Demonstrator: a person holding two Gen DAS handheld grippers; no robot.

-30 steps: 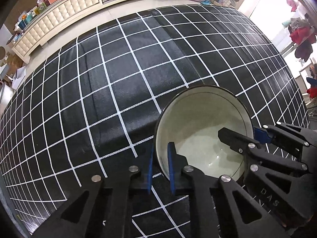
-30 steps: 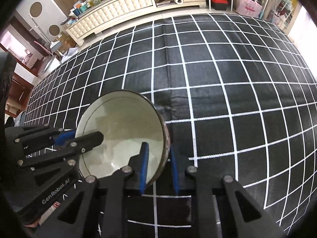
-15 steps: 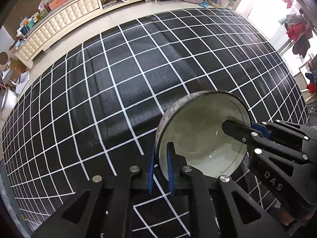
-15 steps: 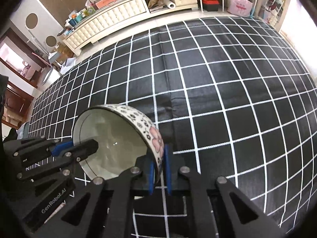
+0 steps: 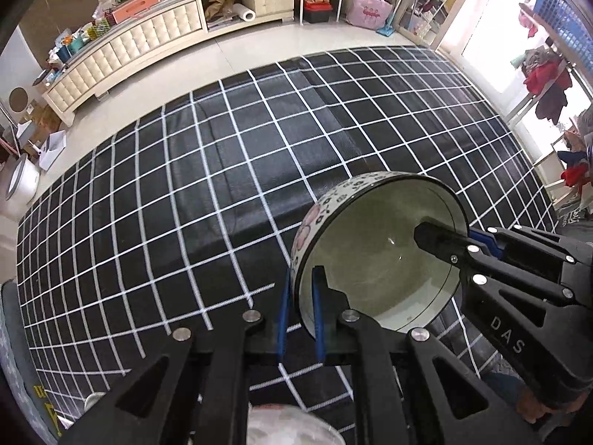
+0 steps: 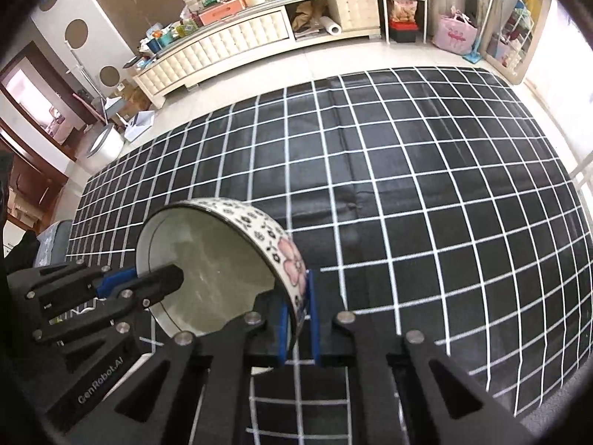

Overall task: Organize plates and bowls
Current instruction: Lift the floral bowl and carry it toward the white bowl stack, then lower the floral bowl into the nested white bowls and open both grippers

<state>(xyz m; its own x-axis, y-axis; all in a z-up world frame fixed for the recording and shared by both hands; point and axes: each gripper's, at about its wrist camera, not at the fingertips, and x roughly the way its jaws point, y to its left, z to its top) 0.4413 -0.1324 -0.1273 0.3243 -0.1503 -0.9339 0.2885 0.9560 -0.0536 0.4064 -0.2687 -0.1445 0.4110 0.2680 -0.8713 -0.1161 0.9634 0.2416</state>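
Since one second ago, you have raised the bowl (image 5: 378, 256) well above the tabletop (image 5: 207, 193) and tilted it onto its side. Left tongs (image 5: 301, 309) are clamped on one rim; right tongs (image 6: 298, 309) are clamped on the opposite rim. Judgement: the lift is done, transfer comes next. Keep both grips firm.

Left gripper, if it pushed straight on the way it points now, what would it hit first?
Beyond the bowl wall it pinches, the left gripper probably meets the black grid-patterned cloth. Nothing else shows ahead on it, though depth is unclear.
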